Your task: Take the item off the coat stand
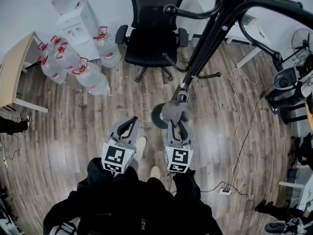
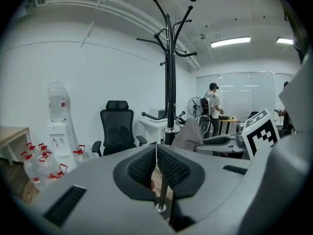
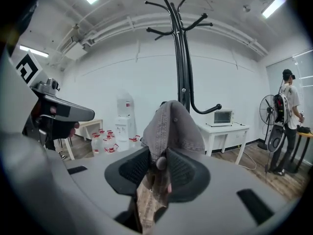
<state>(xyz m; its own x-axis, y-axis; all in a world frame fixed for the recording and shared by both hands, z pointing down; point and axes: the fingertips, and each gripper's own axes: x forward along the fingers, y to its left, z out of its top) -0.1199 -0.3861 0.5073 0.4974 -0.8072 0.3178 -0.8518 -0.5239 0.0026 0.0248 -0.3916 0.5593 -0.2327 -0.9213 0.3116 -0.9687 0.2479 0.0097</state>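
My right hand-held gripper [image 3: 157, 163] pinches the cap [image 3: 172, 126], which sits at its twelve o'clock against the stand [image 3: 182, 58]. The left hand-held gripper [image 2: 156, 153] is closed and empty. I fear this thin bite slips if the cap snags.

The wooden floor [image 1: 73, 126] bears the coat stand base [image 1: 157, 116], an office chair [image 1: 151, 33], water bottles [image 1: 90, 77] and a power strip [image 1: 226, 190]

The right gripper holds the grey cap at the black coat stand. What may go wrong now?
1. The right gripper pinches only a small fold of the grey fabric cap, so it may slip out when pulled.
2. If the cap catches on the tall black metal coat stand, which I cannot tell, a pull may tip it.
3. A white power strip with its cable lies on the wood floor nearby: a step back may trip on it.
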